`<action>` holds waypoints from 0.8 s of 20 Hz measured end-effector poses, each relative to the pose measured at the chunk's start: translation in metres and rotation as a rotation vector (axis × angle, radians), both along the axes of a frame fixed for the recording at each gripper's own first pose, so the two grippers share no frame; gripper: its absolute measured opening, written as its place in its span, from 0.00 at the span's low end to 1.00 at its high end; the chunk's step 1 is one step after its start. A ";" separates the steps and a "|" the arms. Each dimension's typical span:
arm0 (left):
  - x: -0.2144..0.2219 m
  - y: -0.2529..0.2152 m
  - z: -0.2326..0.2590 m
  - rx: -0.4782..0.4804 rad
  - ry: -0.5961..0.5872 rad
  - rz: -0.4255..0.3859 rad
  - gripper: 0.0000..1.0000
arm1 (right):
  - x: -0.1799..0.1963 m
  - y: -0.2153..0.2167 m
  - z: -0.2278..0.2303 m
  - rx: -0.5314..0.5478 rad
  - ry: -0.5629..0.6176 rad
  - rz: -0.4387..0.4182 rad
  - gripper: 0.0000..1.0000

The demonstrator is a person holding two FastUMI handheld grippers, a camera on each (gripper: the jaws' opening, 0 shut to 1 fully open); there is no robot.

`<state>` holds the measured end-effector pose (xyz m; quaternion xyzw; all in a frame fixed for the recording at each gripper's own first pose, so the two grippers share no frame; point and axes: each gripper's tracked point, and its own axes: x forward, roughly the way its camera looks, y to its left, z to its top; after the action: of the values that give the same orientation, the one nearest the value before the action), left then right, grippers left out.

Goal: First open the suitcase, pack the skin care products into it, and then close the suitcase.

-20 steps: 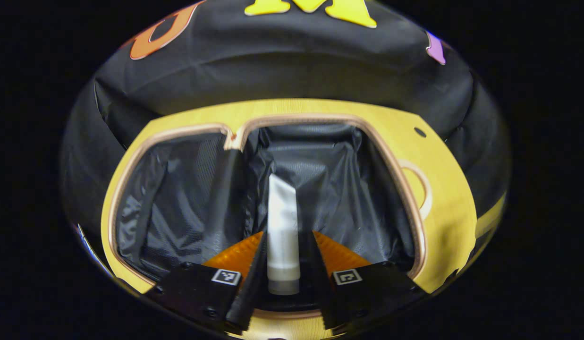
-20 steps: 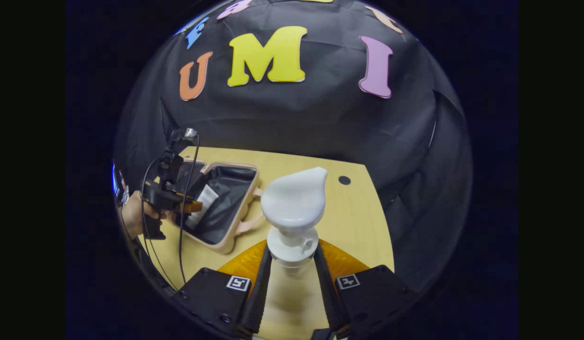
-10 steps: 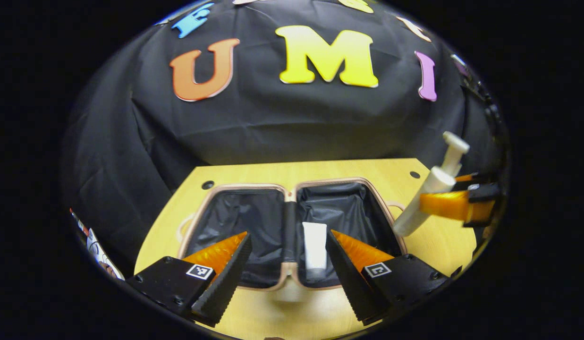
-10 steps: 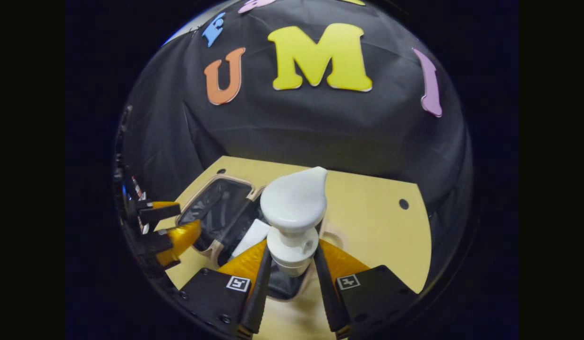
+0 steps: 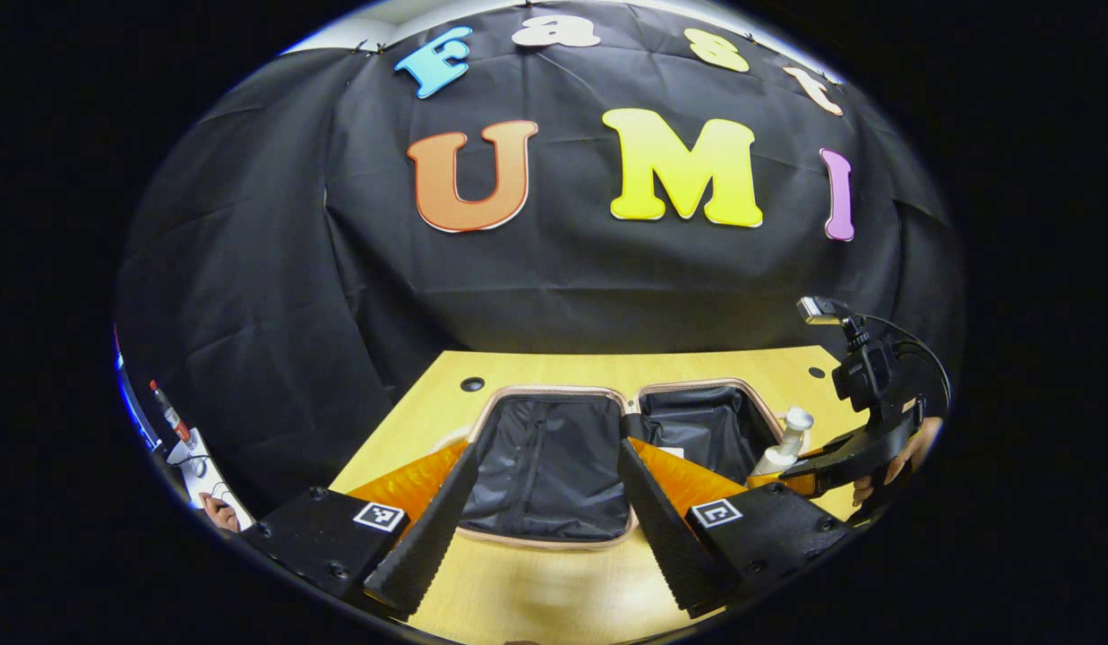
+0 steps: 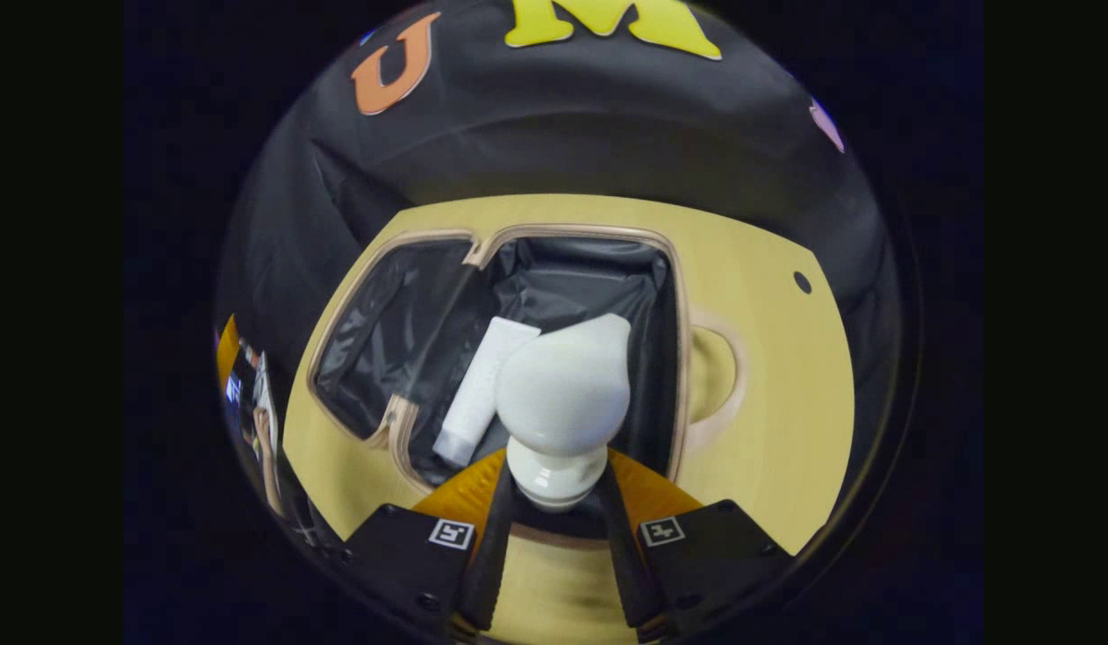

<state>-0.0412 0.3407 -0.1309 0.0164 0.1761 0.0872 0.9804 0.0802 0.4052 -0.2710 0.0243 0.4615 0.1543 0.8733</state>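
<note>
The right hand-held gripper [image 6: 554, 528] has its fingers closed on the neck of a white pump bottle [image 6: 562, 403], holding it over the right half of the open suitcase [image 6: 679, 358] on the worktop [image 6: 768, 394]. A white tube [image 6: 482, 390] lies in that half. The left hand-held gripper [image 5: 540, 528] hangs wide open and empty above the suitcase's near edge.

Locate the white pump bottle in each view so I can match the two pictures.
Left gripper view: the pump bottle is at lower right, tilted over the suitcase's right half, held by the right hand-held gripper.
Right gripper view: its pump head is at bottom centre, clamped between that hand-held gripper's fingers, above the same half.
Shared landmark: the open suitcase, rim on the wooden table.
</note>
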 end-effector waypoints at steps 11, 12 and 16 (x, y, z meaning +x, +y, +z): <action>0.009 0.036 0.003 0.019 -0.022 0.035 1.00 | 0.044 0.006 -0.046 -0.012 0.135 -0.170 0.49; 0.008 0.040 0.000 0.013 -0.015 0.045 1.00 | 0.042 0.006 -0.049 -0.014 0.142 -0.174 0.46; 0.005 0.057 -0.011 -0.025 0.004 0.079 1.00 | 0.044 0.007 -0.057 -0.021 0.155 -0.188 0.49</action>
<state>-0.0364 0.3977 -0.1418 -0.0024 0.1798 0.1236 0.9759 0.1239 0.4126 -0.3281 0.0703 0.5248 0.0646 0.8458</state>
